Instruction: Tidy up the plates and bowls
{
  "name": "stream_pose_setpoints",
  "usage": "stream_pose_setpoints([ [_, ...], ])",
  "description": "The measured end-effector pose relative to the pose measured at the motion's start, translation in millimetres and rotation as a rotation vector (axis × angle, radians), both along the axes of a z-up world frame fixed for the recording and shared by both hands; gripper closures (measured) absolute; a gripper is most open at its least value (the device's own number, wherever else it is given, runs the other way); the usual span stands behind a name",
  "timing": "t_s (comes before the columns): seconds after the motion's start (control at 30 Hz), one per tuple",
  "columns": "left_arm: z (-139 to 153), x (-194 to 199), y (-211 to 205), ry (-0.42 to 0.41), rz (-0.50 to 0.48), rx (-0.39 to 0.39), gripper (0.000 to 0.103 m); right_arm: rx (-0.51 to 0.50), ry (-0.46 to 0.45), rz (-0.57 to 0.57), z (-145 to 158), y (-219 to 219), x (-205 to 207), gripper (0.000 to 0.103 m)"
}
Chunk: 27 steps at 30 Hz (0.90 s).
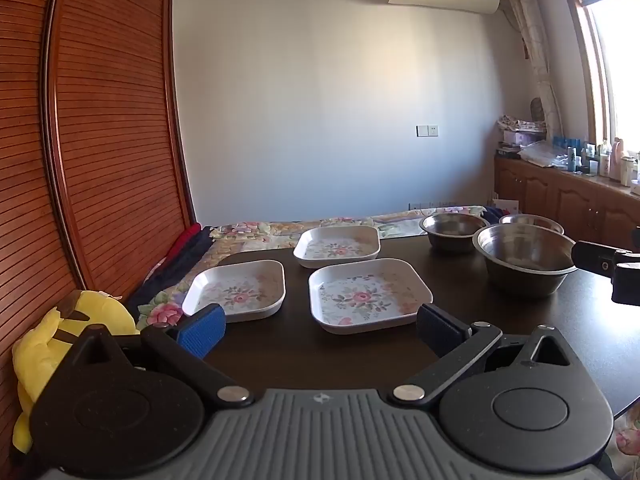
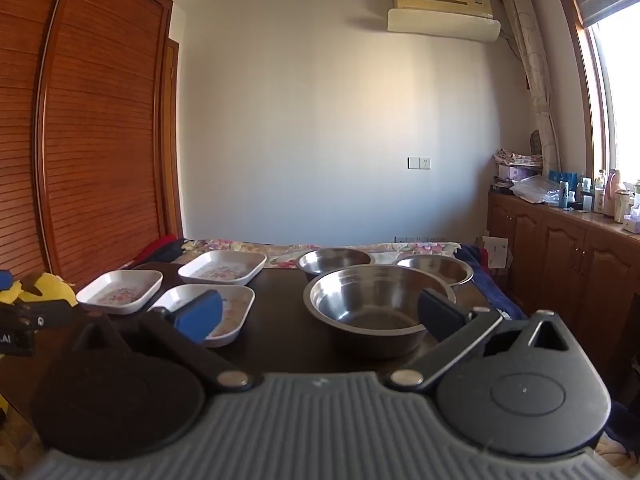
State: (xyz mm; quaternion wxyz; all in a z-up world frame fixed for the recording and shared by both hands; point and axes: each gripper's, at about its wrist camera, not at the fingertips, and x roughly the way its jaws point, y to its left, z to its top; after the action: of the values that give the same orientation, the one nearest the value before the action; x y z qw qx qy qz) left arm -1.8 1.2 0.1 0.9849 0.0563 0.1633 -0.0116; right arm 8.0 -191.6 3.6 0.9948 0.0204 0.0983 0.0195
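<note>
Left gripper fingers spread wide, holding nothing, hovering just short of near plate. Right gripper likewise wide apart, empty, facing big bowl.

Nothing stacked yet: three floral plates lying singly on table, left plate and far plate apart from the near one. Three steel bowls separate too; far bowl near big one, no nesting visible.

Likely all work left. Third bowl partly hidden behind big bowl; table's near edge cut off by gripper bodies.

A yellow plush toy lies at the left beside a slatted wooden wardrobe; a cream wall air conditioner hangs above, and assorted bottles crowd the brown wooden cabinet under the window
</note>
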Motion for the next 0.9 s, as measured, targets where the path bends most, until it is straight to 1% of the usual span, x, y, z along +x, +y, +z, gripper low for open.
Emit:
stream_pose_setpoints([
  [0.2,2.9,-5.4,-1.1,0.006,-0.003,0.004,0.0,-0.003,0.008,0.003,-9.0,-11.4,-3.2,0.0],
  [0.3,3.5,0.2,1.2,0.008,-0.005,0.006,0.0,-0.014,0.013,-0.003,-4.9,-1.0,1.4,0.0],
  [0.9,-0.3,-0.4,-1.6,0.009,-0.003,0.006,0.0,-0.016,0.008,-0.004,-5.4,-0.5,-1.8,0.0],
])
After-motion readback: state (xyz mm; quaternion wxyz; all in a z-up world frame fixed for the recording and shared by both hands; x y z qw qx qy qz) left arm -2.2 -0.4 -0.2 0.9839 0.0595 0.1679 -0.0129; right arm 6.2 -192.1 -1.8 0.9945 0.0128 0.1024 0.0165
